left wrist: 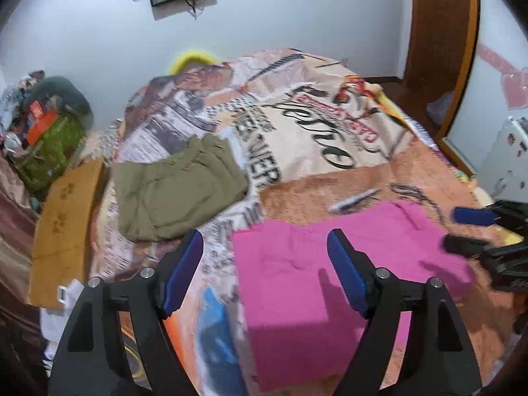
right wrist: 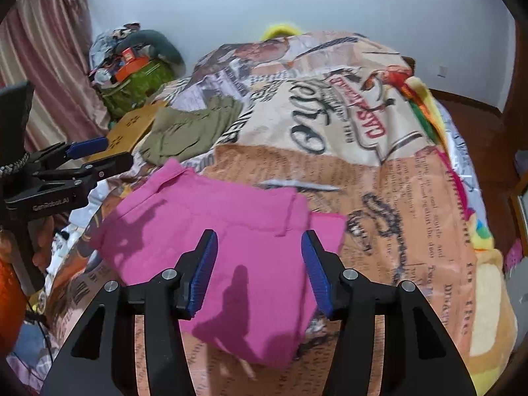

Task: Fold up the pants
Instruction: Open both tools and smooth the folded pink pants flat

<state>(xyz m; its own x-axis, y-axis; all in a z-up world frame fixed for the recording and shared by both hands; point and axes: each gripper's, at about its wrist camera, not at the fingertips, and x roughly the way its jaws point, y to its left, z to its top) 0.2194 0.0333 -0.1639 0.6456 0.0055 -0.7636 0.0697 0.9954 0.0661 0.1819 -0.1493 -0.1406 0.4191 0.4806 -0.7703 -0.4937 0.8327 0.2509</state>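
Left tongs and right tongs: both spread, empty, hovering above the pink pants. Pants lie folded flat on the printed blanket covering the bed, directly below both tongs. Olive garment lies farther back, apart from them.

On the bed, the printed blanket lies bare to the right of the pink pants and on to the far side, leaving open passage there. The folded olive garment takes up the far left, just beside a cardboard sheet. A pen lies just beyond the pants' far edge. Both grippers hang above the pants, jaws apart.
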